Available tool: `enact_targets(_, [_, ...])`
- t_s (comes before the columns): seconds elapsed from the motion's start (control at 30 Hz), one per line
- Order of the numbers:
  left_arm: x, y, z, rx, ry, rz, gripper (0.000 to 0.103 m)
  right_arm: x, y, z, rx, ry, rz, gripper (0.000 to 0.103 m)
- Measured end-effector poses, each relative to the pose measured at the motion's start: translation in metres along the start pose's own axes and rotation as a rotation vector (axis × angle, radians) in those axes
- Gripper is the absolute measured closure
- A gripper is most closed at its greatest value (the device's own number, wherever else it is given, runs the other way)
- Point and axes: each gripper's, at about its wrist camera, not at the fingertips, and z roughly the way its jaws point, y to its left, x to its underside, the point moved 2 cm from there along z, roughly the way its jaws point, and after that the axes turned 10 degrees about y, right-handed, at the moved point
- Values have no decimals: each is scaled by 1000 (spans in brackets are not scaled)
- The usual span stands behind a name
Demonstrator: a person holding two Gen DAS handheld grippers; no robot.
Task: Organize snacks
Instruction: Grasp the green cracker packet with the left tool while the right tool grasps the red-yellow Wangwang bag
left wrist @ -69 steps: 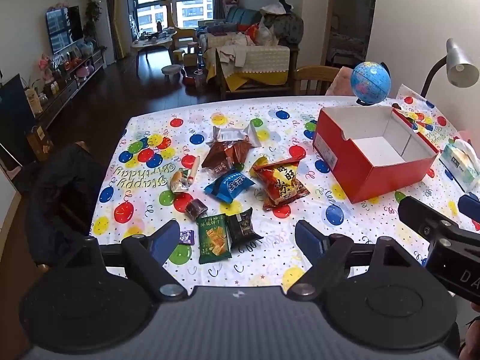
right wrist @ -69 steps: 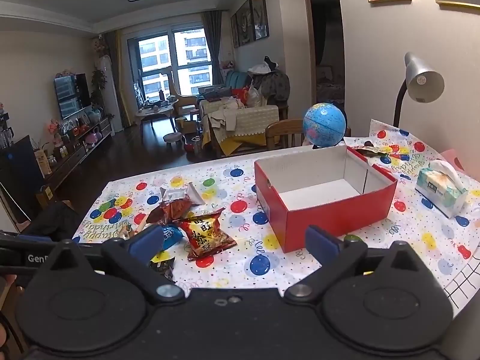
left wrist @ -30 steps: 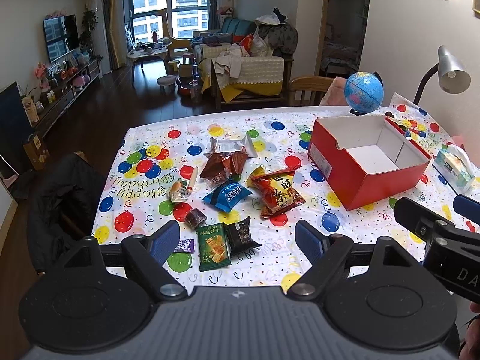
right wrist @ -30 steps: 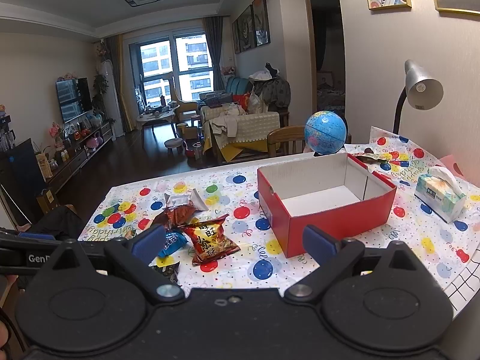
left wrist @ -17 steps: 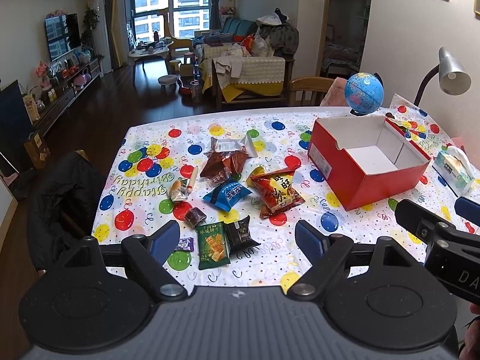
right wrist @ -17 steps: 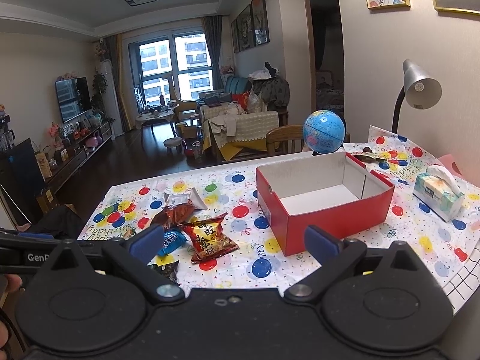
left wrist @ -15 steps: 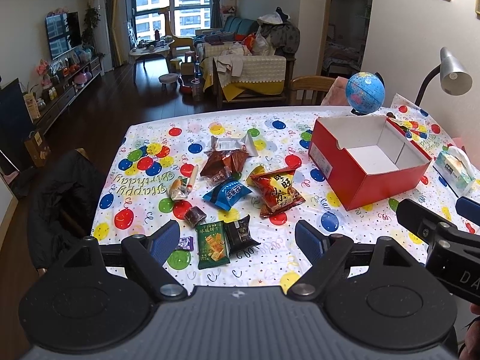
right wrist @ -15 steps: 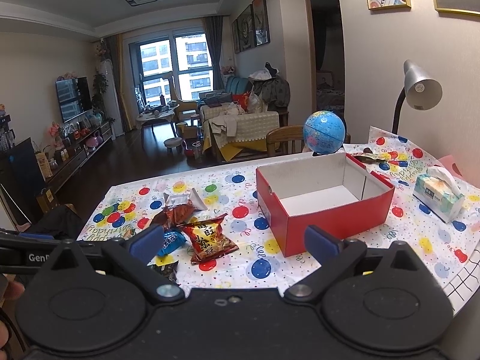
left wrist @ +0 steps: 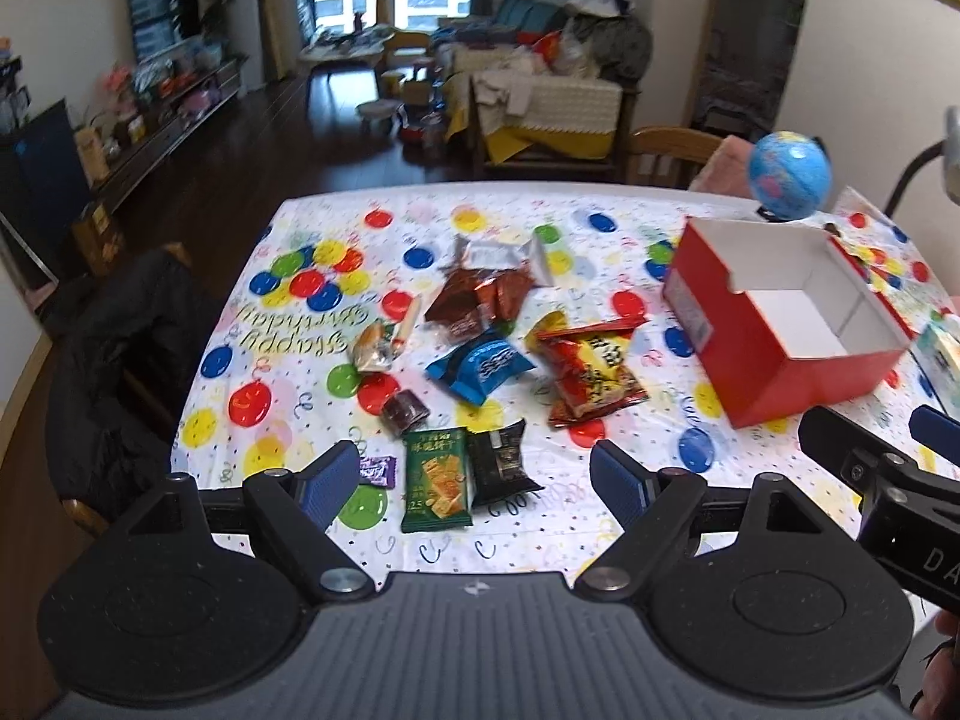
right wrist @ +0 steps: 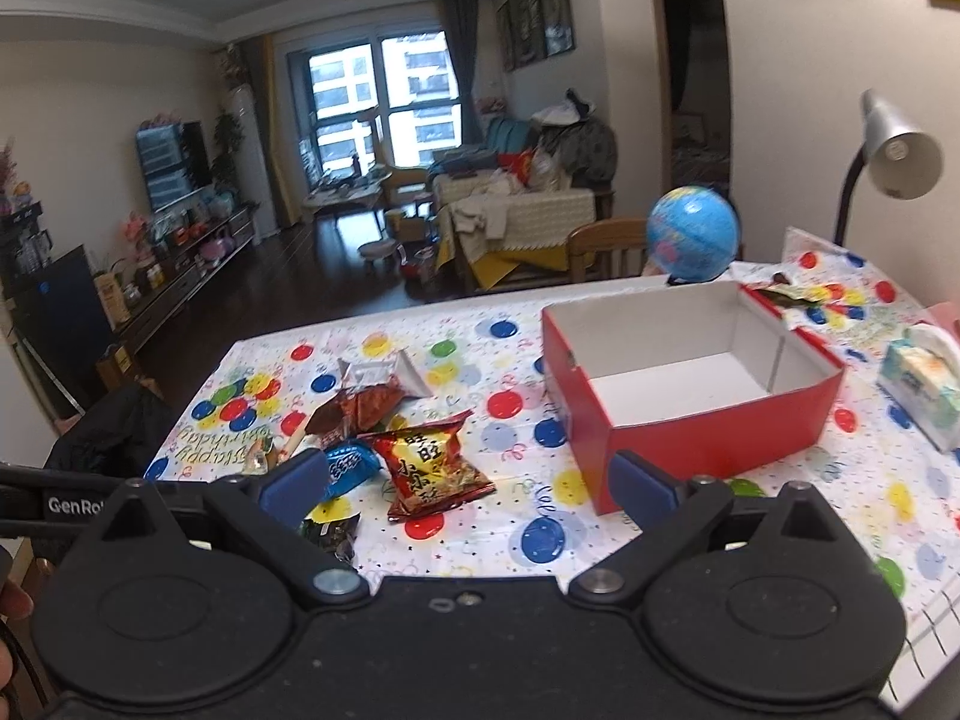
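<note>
Both tongs hang open above the near edge of the tabletop [left wrist: 540,546], nothing between their blue pads. The left tongs [left wrist: 477,483] point down at the near snacks: a green packet [left wrist: 433,479] and a black packet [left wrist: 499,463] lie side by side, touching, close to the near edge, with a small purple sweet [left wrist: 378,471] just left of them by the left pad. Farther in sit a dark red sweet [left wrist: 405,411], a blue packet [left wrist: 480,363] and a red bag [left wrist: 591,373]; beyond those a brown packet [left wrist: 477,300] and a silver wrapper [left wrist: 501,253] lie toward the far edge. A small clear-wrapped snack [left wrist: 381,343] lies left of the blue packet. The right tongs [right wrist: 468,489] hover over the gap between the red bag and the red box [right wrist: 714,441], which stands open and empty toward the right side of the tabletop. A globe [right wrist: 693,234] stands behind the box at the far edge, a tissue pack [right wrist: 921,384] at the right edge
</note>
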Motion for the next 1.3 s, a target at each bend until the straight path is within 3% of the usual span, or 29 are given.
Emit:
enact_targets(0.37, [-9, 18, 59, -61, 112, -113, 19, -7, -10, 71, -59, 98, -70, 7])
enact_targets(0.6, [-13, 32, 105, -46, 180, -174, 19, -10, -7, 122, -84, 152, -182, 13])
enact_targets(0.77, [-21, 38, 146, -56, 257, -174, 20, -17, -2, 156, -85, 162, -248, 14])
enact_targets(0.97, [-27, 45, 171, -58, 292, -185, 20, -21, 7, 186, -81, 179, -301, 19])
enact_targets(1.2, [-16, 40, 187, -50, 327, -153, 40, -20, 10, 202, -97, 190, -333, 21])
enact_targets(1.3, [-16, 36, 188, -43, 307, -123, 41, -21, 13, 208, -95, 183, -344, 22])
